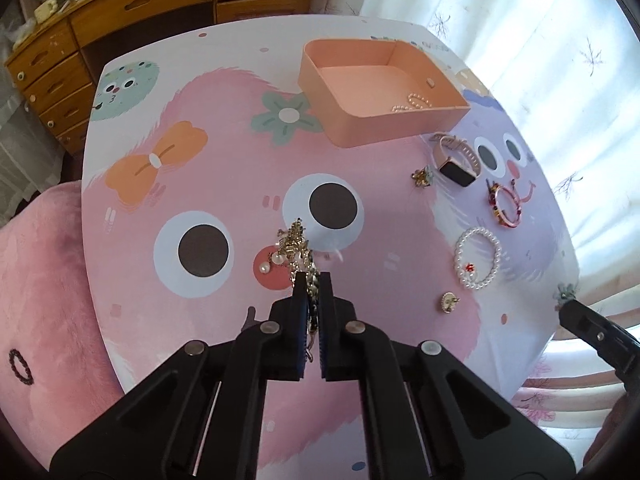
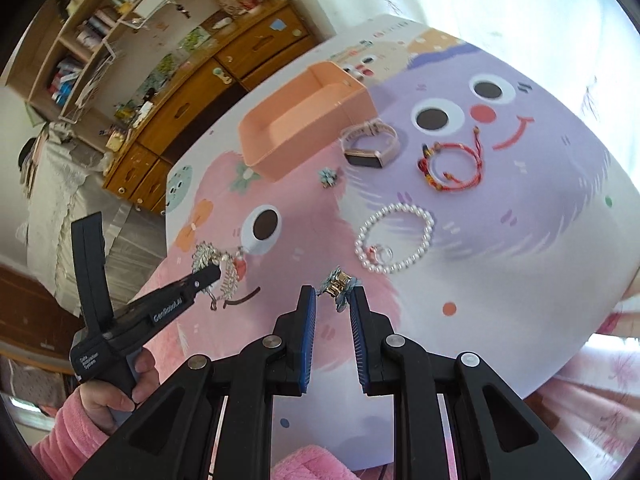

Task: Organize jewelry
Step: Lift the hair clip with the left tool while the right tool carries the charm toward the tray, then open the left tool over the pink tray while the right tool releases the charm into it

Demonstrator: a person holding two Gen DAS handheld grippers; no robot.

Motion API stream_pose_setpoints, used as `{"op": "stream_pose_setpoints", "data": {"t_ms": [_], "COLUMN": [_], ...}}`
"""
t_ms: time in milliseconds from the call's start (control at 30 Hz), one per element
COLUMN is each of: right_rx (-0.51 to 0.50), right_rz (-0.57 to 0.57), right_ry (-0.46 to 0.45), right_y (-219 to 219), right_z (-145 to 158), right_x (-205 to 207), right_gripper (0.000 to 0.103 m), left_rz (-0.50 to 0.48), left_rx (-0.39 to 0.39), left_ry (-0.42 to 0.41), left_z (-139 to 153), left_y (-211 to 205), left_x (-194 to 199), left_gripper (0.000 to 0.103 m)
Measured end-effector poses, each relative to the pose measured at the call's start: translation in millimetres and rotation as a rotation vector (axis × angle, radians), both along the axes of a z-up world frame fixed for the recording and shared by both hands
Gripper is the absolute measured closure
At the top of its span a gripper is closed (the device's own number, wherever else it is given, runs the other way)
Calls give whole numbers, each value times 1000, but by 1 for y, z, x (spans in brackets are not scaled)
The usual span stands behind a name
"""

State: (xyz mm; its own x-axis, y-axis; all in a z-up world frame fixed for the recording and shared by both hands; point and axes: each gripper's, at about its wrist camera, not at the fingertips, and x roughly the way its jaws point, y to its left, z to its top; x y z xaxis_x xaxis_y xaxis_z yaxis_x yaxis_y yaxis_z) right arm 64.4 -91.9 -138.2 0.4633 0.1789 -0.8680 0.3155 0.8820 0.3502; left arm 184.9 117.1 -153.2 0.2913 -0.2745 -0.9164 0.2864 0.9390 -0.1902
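My left gripper (image 1: 313,280) is shut on a gold chain necklace with pearls (image 1: 294,246), which hangs from its tips over the table; it also shows in the right wrist view (image 2: 218,268). My right gripper (image 2: 333,294) is shut on a blue flower clip (image 2: 339,282); it also shows in the left wrist view (image 1: 565,291). The pink box (image 1: 360,120) at the far side holds a pearl piece (image 1: 416,102). On the table lie a pink watch (image 2: 370,148), a red cord bracelet (image 2: 450,164), a pearl bracelet (image 2: 394,238), a small flower clip (image 2: 329,177) and a round gold brooch (image 1: 449,302).
The table (image 1: 224,184) has a cartoon-print cover. A pink cushion (image 1: 44,288) with a dark bead ring (image 1: 20,366) lies at its left. Wooden drawers (image 1: 120,12) stand behind. A curtain (image 1: 540,40) hangs at the right.
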Motion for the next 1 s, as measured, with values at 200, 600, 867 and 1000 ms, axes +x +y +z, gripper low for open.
{"op": "stream_pose_setpoints", "data": {"t_ms": [200,600,867,1000], "right_rx": [-11,-14,-46,-74], "right_rz": [66,248,435,518], "right_ry": [-38,-93,-214,-281], "right_y": [-7,-32,-46,-50], "right_z": [15,35,63,76], "right_x": [18,69,126,158], "right_gripper": [86,86,85,85], "left_rz": [31,163,195,197], "left_rx": [-84,-208,-216,-202], "left_ry": [-55,-118,-189,-210], "left_z": [28,83,118,125], "left_y": [6,-13,-58,-83], "left_x": [-13,-10,18,38], "left_gripper": [101,101,101,101]}}
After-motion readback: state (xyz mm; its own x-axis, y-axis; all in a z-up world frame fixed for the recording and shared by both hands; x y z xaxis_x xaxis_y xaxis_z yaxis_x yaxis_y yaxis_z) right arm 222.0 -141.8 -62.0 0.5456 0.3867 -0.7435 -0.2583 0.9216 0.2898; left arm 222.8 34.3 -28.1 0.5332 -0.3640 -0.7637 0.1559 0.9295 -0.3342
